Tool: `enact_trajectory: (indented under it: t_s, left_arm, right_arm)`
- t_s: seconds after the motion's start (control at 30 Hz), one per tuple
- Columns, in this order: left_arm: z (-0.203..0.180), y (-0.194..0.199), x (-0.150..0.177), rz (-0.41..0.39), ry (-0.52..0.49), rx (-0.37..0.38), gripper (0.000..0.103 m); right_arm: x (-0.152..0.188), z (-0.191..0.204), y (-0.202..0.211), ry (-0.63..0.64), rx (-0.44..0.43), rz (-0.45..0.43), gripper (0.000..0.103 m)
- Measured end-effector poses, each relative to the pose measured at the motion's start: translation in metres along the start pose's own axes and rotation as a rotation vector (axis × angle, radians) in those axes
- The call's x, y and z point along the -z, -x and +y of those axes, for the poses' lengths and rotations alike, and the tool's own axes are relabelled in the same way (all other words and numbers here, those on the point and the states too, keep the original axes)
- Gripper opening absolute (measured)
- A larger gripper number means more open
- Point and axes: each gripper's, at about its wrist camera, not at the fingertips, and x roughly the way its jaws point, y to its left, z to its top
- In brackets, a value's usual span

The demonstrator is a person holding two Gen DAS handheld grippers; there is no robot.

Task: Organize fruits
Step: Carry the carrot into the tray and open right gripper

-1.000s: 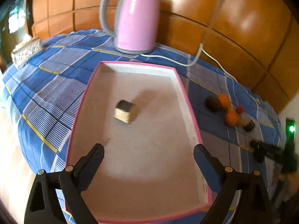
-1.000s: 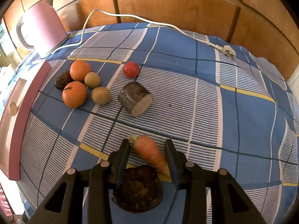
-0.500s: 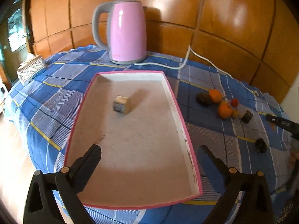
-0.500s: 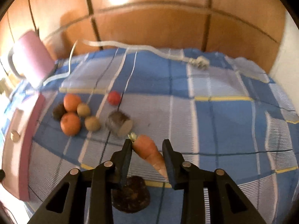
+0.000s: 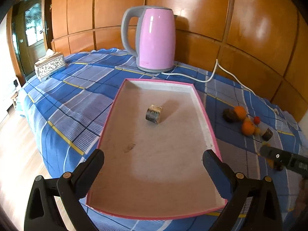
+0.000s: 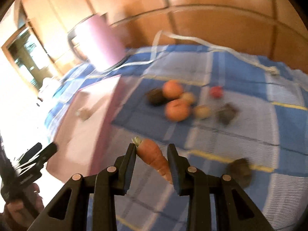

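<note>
We are in the carrying step: the right gripper [image 6: 152,155] has its fingers closed on the carrot [image 6: 153,158], leafy end forward, lifted above the blue checked cloth [image 6: 240,130] and aimed toward the pink tray [image 5: 208,127]. The right wrist view is smeared, so we judge only roughly that the carrot hangs just off the tray's near right edge. The left gripper [image 5: 153,160] hovers with its fingers spread wide and nothing between them, over the tray's near end. One cut chunk [image 5: 154,113] already lies near the tray's middle. The oranges [image 6: 176,109], a small red fruit [image 6: 216,91] and the brown pieces sit together on the cloth, right of the tray. Next we would bring the carrot over the tray's bare floor, lower it clear of the rim, then part the fingers.
</note>
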Motion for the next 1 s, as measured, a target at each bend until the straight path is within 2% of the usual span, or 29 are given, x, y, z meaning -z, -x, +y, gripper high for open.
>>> enact_trajectory:
  t_s: [0.27, 0.5, 0.73, 0.87, 1.0]
  left_arm:
    - [0.013, -0.003, 0.0, 0.014, 0.052, -0.016, 0.103]
    - [0.021, -0.004, 0.0, 0.018, 0.075, -0.015, 0.103]
    - [0.024, -0.006, 0.001, 0.025, 0.085, -0.015, 0.103]
    - [0.024, -0.007, 0.001, 0.031, 0.086, -0.009, 0.103]
    - [0.023, -0.008, 0.001, 0.033, 0.084, 0.003, 0.103]
  right_arm:
    - [-0.002, 0.048, -0.023, 0.013, -0.156, 0.075, 0.033]
    - [-0.023, 0.075, -0.033, -0.022, -0.223, 0.075, 0.034]
    - [-0.038, 0.092, -0.044, -0.058, -0.24, 0.067, 0.035]
    - [-0.037, 0.089, -0.045, -0.073, -0.237, 0.061, 0.047]
    - [-0.031, 0.077, -0.04, -0.1, -0.232, 0.051, 0.048]
